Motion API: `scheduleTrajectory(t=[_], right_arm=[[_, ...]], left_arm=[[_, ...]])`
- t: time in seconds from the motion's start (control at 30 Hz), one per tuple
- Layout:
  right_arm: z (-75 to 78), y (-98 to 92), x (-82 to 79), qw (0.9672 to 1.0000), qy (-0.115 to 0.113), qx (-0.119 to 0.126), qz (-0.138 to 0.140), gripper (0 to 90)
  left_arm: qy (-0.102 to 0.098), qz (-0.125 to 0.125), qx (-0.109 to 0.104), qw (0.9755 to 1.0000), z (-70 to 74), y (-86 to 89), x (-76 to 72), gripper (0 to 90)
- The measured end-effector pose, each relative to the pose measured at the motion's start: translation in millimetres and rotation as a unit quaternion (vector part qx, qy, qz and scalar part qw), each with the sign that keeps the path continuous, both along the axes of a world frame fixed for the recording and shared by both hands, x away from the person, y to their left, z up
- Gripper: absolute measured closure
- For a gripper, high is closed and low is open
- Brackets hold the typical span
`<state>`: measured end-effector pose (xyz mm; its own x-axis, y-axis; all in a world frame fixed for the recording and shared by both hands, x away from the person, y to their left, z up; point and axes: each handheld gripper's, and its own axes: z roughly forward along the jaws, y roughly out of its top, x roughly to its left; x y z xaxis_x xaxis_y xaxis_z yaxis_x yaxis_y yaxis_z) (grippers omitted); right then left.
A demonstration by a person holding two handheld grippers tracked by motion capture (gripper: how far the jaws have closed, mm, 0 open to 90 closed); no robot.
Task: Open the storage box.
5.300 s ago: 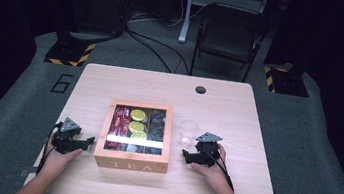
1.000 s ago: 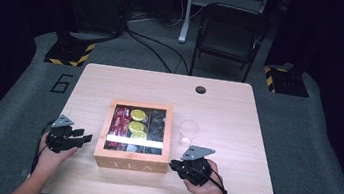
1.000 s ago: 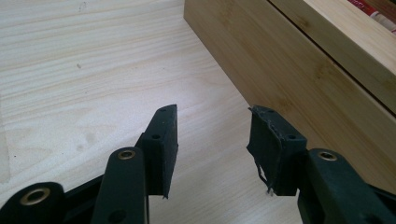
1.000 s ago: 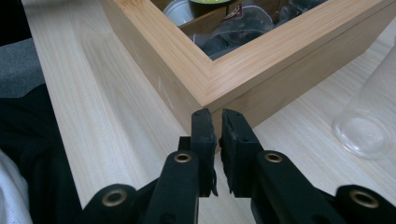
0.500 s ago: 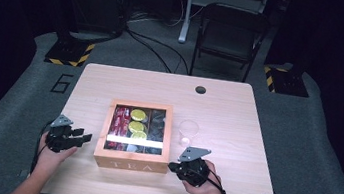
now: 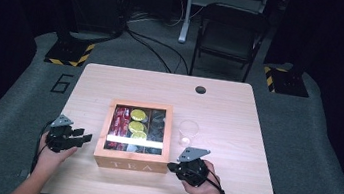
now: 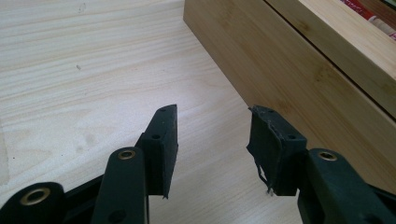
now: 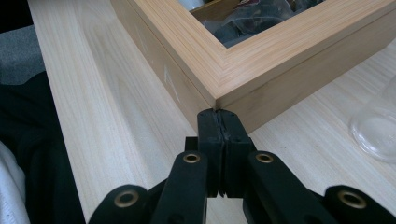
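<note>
Bamboo-toned wood forms the tea box, a shallow square case with mitred frame corners, a clear window in the lid and the letters TEA on its near wall. It sits at the centre of the pale wood-grain table, slightly toward 6 o'clock. Through the window, round yellow packets, red sachets and dark wrapped items are visible in separate compartments.

A clear, thin-walled plastic cup stands upright at 3 o'clock from the box, just beside it but apart. A small round dark hole marks the table top at 12 o'clock.

Left gripper: at 9 o'clock from the box, near its left wall and not touching it. The matte black jaws stand moderately spread, with bare table between them; the rubber pads show frayed edges. Nothing is held.

Right gripper: at the box's near right corner, roughly 5 o'clock from its centre. The jaws have just been closing and are now pressed together pad to pad, with nothing between them. In the right gripper view the joined tips meet the vertical corner edge of the box at its base; contact appears light, and whether they press on it cannot be told.
</note>
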<state>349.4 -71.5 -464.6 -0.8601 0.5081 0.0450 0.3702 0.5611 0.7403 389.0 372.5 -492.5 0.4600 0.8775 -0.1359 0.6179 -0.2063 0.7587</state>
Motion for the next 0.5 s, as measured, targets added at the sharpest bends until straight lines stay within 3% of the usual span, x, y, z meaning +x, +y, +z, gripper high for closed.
scheduleTrajectory(t=[0.33, 0.5], right_arm=[[4.7, 1.4, 1.8, 1.0, 0.002, 0.004, 0.0, 88.7], [9.7, 1.6, 4.2, 0.9997, 0.004, 0.026, -0.002, 88.7]], left_arm=[[-0.016, -0.002, 0.006, 0.9999, 3.3, -1.8, -6.6, 52.1], [-0.032, -0.009, 0.006, 0.9994, 11.1, -5.9, -14.8, 52.0]])
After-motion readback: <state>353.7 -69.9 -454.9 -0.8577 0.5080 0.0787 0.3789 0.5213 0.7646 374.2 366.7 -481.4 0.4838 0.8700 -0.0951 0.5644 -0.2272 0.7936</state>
